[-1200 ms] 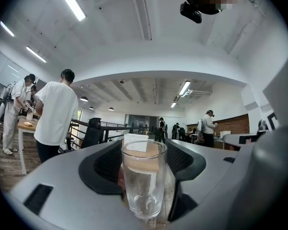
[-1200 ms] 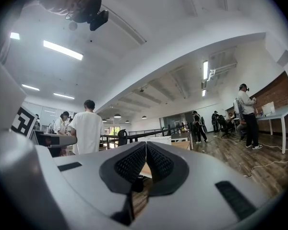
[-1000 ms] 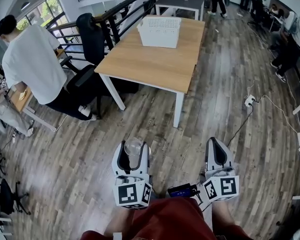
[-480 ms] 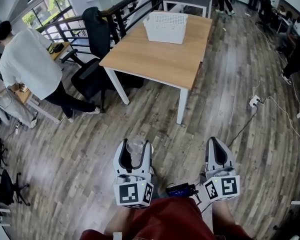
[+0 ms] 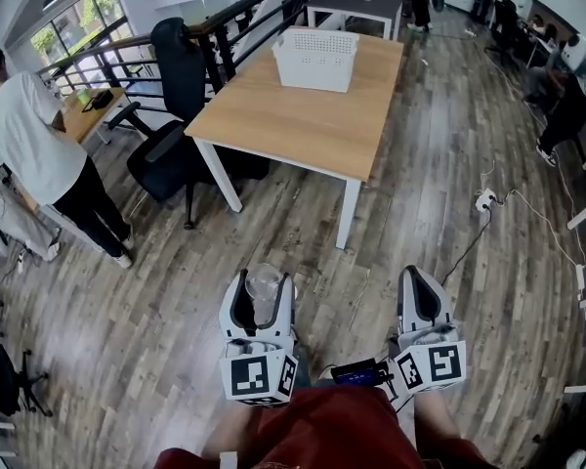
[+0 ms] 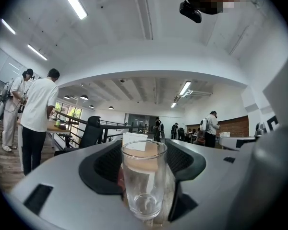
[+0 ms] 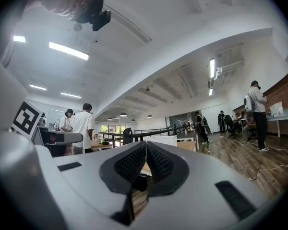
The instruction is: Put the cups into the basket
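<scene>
One wooden table (image 5: pixel 303 125), basket (image 5: pixel 317 62), plank floor (image 5: pixel 156 360).

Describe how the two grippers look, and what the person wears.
The left gripper and right gripper have light grey shells with black ribbed pads. Each carries a cube with black-and-white square markers. The person wears a red garment.

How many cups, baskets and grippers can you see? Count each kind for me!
clear glass cup: 1
white basket: 1
grippers: 2 (left gripper holding the cup, right gripper shut and empty)
Total: 4
</scene>
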Demonstrator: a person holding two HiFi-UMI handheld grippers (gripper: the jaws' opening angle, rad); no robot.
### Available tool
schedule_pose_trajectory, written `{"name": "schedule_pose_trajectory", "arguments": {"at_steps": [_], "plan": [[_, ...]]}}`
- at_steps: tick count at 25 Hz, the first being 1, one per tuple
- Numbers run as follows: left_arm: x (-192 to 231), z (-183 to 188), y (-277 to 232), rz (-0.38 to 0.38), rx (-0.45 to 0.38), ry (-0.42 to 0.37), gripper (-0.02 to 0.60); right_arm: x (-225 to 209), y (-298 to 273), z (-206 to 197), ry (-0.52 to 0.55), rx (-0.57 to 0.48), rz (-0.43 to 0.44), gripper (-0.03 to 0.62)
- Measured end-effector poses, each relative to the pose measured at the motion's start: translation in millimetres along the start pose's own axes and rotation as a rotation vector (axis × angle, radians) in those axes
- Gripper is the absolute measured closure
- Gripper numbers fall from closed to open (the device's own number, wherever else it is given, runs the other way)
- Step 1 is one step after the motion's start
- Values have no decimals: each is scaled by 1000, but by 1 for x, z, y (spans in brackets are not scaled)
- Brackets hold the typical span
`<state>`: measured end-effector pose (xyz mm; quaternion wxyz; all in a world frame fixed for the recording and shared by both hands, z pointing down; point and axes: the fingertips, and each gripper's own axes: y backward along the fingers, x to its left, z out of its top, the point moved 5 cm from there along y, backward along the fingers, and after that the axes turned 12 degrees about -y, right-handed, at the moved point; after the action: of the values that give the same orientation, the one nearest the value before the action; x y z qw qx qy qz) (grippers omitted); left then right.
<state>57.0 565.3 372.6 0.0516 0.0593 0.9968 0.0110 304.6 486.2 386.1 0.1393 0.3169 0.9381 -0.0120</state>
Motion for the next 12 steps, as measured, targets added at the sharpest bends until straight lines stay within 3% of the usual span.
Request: {"name": "schedule_pose_trajectory", "arguments": {"at_steps": [12], "plan": [[25,-9,-46,-50,15,-1,296,7,-44,-2,20,7,-45,582]]}}
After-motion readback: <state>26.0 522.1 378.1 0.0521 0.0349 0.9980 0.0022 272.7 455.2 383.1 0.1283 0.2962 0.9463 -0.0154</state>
